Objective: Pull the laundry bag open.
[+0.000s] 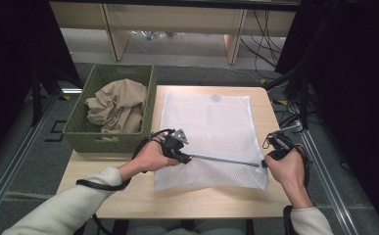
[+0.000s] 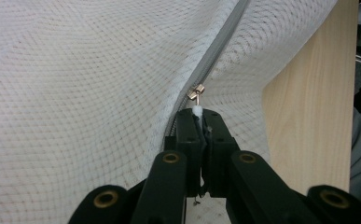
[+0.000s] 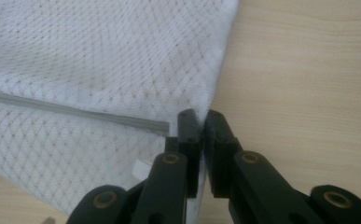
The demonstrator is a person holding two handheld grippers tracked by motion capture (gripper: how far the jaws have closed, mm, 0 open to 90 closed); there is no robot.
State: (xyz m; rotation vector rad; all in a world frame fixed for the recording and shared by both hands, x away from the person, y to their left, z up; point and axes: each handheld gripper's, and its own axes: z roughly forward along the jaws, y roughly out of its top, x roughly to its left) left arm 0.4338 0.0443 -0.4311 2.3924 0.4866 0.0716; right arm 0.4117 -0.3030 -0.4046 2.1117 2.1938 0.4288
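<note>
Left gripper clamped on zipper pull, frame centre; right gripper pinches mesh bag edge, lower centre, likely bracing it for zipping.

White mesh bag, grey zipper, green basket, beige cloth

no readable text, label, brand, number or sign anywhere — the white mesh bag, the green basket and the wooden table are all plain and unmarked.
</note>
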